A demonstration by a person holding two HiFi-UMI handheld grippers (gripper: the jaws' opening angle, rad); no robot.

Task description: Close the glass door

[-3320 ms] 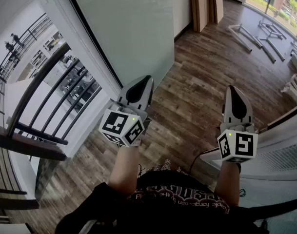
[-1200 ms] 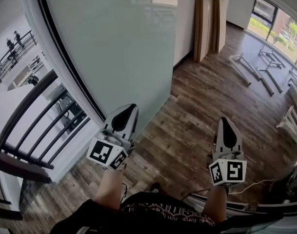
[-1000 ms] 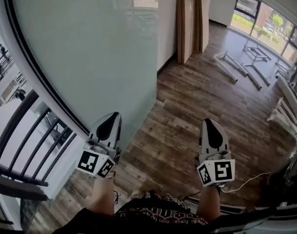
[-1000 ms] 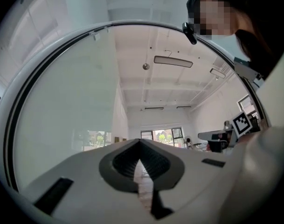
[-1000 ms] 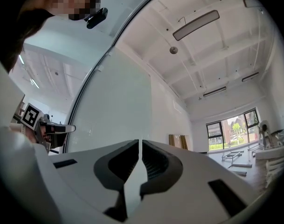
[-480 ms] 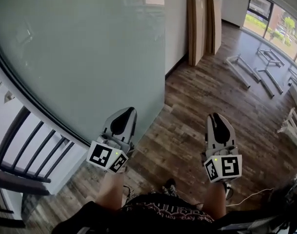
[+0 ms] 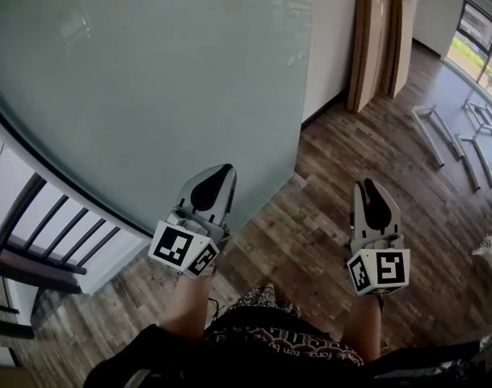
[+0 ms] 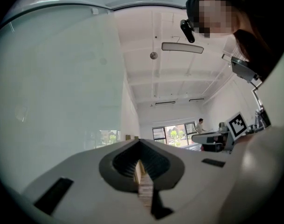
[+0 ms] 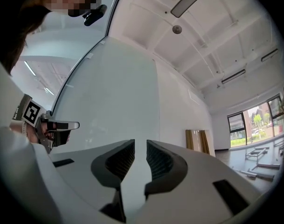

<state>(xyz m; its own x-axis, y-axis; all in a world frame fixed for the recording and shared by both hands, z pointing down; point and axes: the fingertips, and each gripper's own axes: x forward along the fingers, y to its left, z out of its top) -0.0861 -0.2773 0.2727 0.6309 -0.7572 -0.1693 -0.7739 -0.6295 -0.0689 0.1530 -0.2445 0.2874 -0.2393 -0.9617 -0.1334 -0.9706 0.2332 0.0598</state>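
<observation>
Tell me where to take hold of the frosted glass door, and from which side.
Take the glass door by its free vertical edge, coming from over the wooden floor at the head view's right. No handle shows on the pane, and that thin upright edge is probably the only part jaws can straddle.

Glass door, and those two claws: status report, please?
Left gripper shut, empty. Right gripper jaws just been opening, nothing between them. Glass door ahead-left, neither gripper gripping it. Nothing seen blocking it.

No legible text, labels or numbers in view.
</observation>
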